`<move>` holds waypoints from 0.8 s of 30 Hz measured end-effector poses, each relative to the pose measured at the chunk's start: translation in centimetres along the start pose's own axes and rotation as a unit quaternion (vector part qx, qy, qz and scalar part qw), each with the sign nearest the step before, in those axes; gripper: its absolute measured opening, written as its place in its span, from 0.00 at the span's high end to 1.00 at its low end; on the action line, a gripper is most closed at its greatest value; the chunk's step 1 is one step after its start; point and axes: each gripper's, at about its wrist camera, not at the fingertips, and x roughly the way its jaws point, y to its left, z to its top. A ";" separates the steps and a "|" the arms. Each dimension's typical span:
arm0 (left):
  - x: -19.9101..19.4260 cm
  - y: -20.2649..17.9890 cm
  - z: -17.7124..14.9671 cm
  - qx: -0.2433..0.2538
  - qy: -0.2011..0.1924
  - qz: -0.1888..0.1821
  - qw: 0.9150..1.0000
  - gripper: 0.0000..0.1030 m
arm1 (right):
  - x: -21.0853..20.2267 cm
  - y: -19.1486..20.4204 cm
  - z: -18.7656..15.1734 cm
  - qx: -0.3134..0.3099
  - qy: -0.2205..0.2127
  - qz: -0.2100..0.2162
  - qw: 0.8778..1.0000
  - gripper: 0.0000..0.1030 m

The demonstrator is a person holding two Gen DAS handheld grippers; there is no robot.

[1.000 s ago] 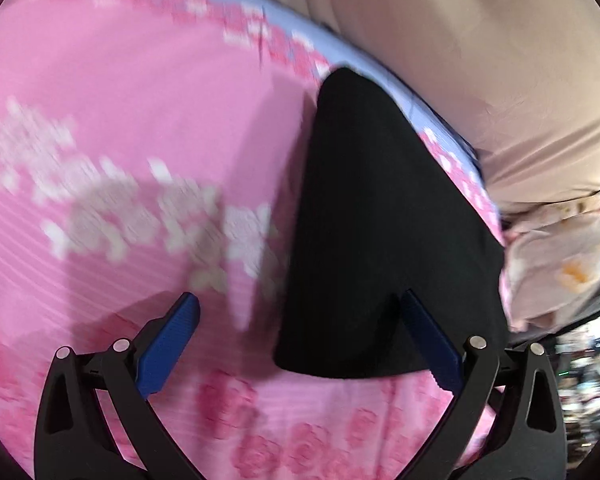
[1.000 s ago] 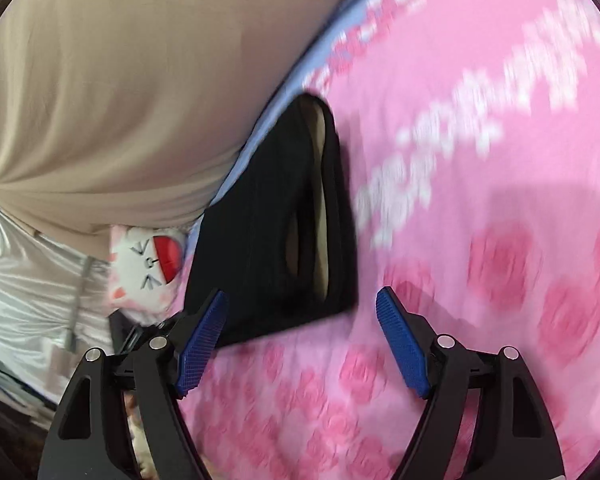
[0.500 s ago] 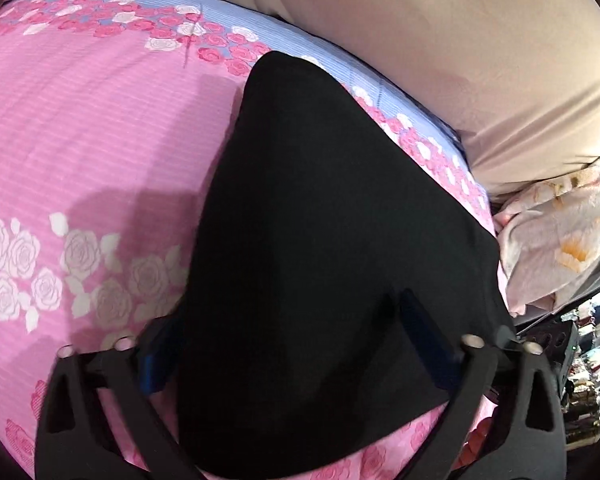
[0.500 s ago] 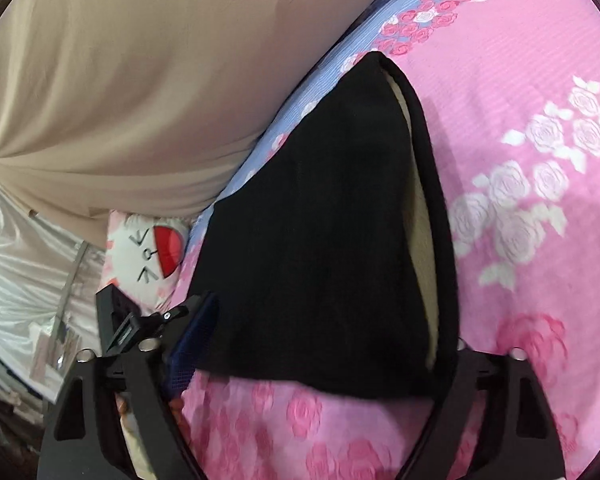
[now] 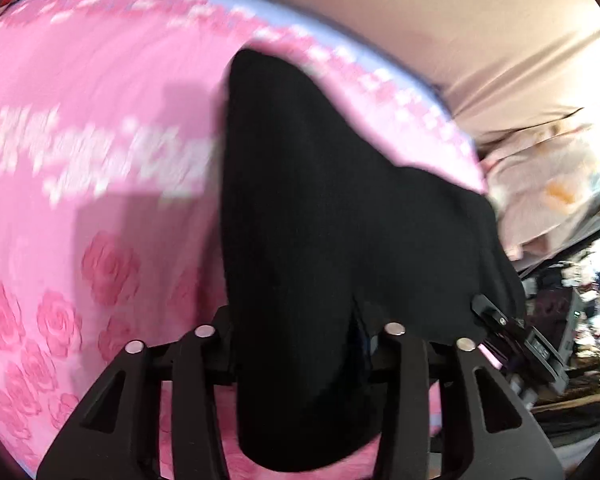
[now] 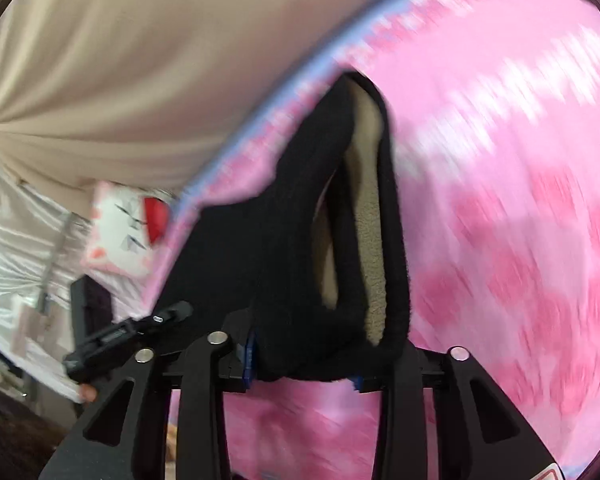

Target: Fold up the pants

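Note:
The black pants [image 5: 324, 216] lie folded on the pink rose-print bedsheet [image 5: 80, 128]. My left gripper [image 5: 300, 360] is shut on the near edge of the pants, and the cloth drapes over its fingers and hides them. In the right wrist view the pants [image 6: 284, 240] show their beige fleece lining [image 6: 370, 216] at the open waist. My right gripper [image 6: 304, 364] is shut on that end of the pants, with blue pads [image 6: 249, 360] just showing beside the cloth. The pants' near edge is lifted off the sheet.
A beige curtain [image 6: 140, 60] hangs behind the bed. A cat-face cushion [image 6: 124, 228] lies at the bed's edge, and it also shows in the left wrist view [image 5: 548, 184]. The other gripper's black body [image 6: 128, 336] shows at the left. Clutter fills the room's far side [image 5: 572, 320].
Both grippers have closed on the near edge of the pants and lifted it. A second ago both were open just short of the cloth.

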 end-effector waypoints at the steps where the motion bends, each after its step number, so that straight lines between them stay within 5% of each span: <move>1: 0.5 0.6 -0.2 -0.010 -0.003 -0.003 1.000 0.51 | 0.4 -0.4 -0.5 0.005 0.000 0.005 1.000 0.61; 5: -0.3 0.8 0.1 -0.030 -0.033 0.023 0.999 0.30 | -0.2 -1.7 -0.3 0.045 -0.022 0.056 0.997 0.43; 9: 0.3 -0.1 0.3 -0.015 -0.033 0.062 0.997 0.18 | 0.4 -2.3 0.4 0.055 -0.031 0.069 0.996 0.38; 18: 1.4 -1.8 -0.3 0.017 -0.045 0.110 0.993 0.04 | 1.0 -2.2 1.5 0.074 -0.053 0.104 0.990 0.27; 21: 1.4 -2.0 -0.1 0.012 -0.044 0.104 0.993 0.05 | 0.5 -2.3 1.1 0.080 -0.063 0.111 0.989 0.27; 24: 0.6 -1.2 -0.3 0.001 -0.033 0.060 0.998 0.05 | -0.7 -3.0 0.5 0.092 -0.072 0.121 0.986 0.27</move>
